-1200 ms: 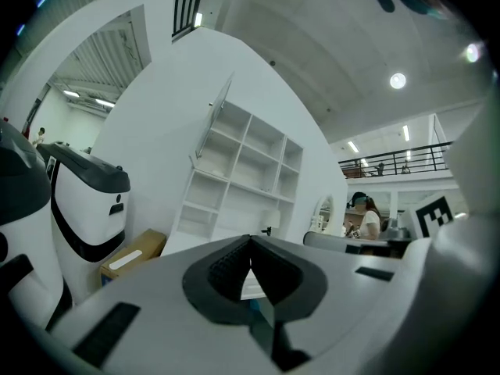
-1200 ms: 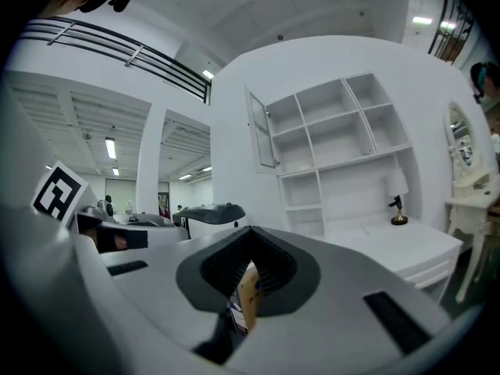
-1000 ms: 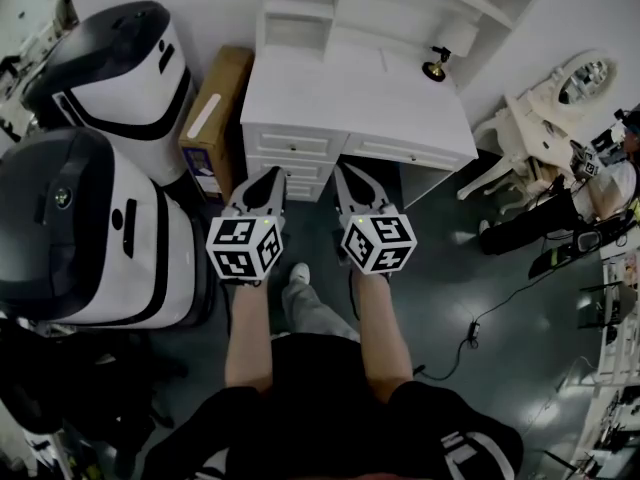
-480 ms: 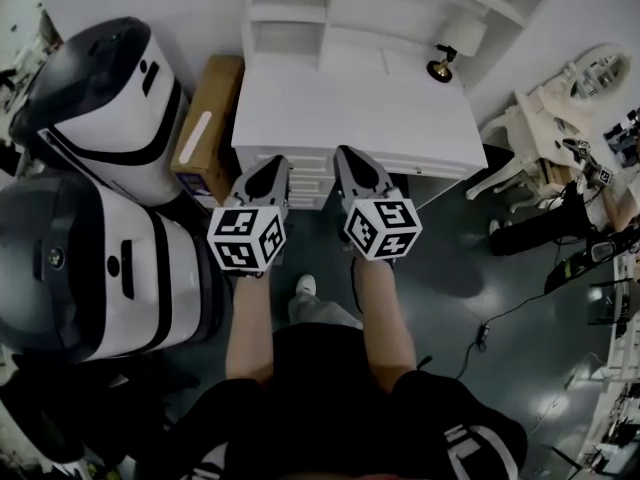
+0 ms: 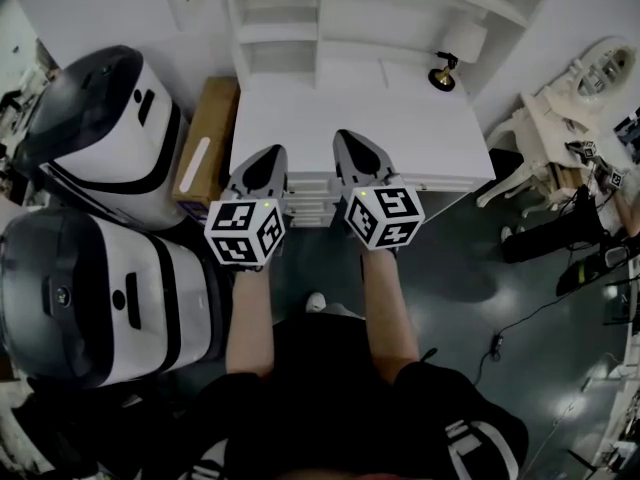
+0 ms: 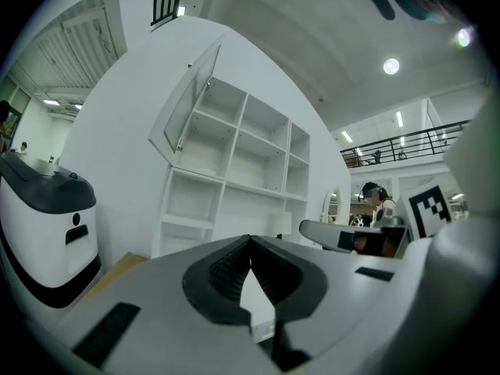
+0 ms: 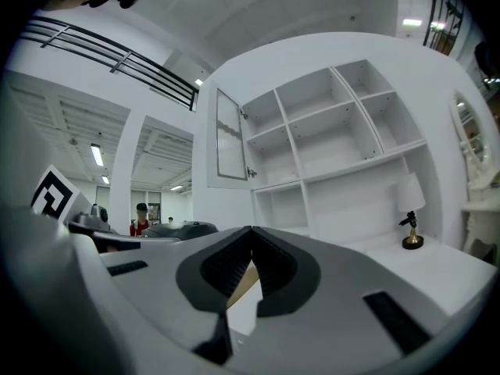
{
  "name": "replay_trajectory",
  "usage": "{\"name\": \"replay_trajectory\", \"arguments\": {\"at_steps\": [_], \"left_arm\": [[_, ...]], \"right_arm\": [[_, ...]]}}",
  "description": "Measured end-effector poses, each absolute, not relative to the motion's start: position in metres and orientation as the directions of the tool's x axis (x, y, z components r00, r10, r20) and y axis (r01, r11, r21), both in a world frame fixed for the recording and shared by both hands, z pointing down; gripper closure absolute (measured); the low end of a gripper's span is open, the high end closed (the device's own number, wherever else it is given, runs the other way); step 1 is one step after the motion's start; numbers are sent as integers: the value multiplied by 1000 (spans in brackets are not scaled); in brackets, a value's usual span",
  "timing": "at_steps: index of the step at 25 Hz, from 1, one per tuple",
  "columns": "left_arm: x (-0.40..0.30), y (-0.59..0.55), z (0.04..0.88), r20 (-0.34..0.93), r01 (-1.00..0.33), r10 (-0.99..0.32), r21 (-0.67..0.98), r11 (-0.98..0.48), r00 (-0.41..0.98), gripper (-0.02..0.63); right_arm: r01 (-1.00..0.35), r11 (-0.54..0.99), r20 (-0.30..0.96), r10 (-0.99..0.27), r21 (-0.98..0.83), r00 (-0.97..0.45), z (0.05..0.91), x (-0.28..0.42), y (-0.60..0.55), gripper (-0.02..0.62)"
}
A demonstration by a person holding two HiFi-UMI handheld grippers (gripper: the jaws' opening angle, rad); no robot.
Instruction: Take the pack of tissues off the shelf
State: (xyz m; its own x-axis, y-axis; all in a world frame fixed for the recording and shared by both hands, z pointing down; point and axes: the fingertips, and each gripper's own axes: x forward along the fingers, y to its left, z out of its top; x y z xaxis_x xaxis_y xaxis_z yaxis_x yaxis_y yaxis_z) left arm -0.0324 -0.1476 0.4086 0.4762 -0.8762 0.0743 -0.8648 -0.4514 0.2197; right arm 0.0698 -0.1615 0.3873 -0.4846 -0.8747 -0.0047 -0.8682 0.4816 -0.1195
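Observation:
A white shelf unit (image 5: 290,28) stands on the back of a white desk (image 5: 330,108). Its open compartments look bare in the left gripper view (image 6: 234,170) and the right gripper view (image 7: 336,147). I cannot make out a pack of tissues in any view. My left gripper (image 5: 274,152) is shut and empty, its tip over the desk's front edge. My right gripper (image 5: 343,136) is beside it, also shut and empty. Both point at the shelves from some distance. The left jaws meet at the tip (image 6: 250,239), and so do the right jaws (image 7: 251,230).
A small lamp (image 5: 443,68) stands on the desk's right rear corner. A cardboard box (image 5: 205,148) leans between the desk and two large white-and-black machines (image 5: 100,138) on the left. A white chair (image 5: 520,138) and floor cables lie to the right. A glass door (image 7: 230,143) hangs open on the shelf's left.
The person has stepped toward the desk. Both grippers have moved forward from in front of the drawers to over the desk's front edge, still shut.

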Motion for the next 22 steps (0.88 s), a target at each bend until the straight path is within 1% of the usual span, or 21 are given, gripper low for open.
{"name": "replay_trajectory", "arguments": {"at_steps": [7,15,22], "left_arm": [[-30,-161,409,79,-878,-886,200,-435,457,597],[-45,-159,393,40,-897,-910,191,-399,414,597],[-60,-164,405,40,-911,-927,205,-359,374,597]], "right_arm": [[-859,497,-8,-866,-125,-500,390,72,-177,577],[-842,520,-28,-852,-140,-522,384,67,-182,577],[-818,554,6,-827,-154,-561,407,48,-188,575]]}}
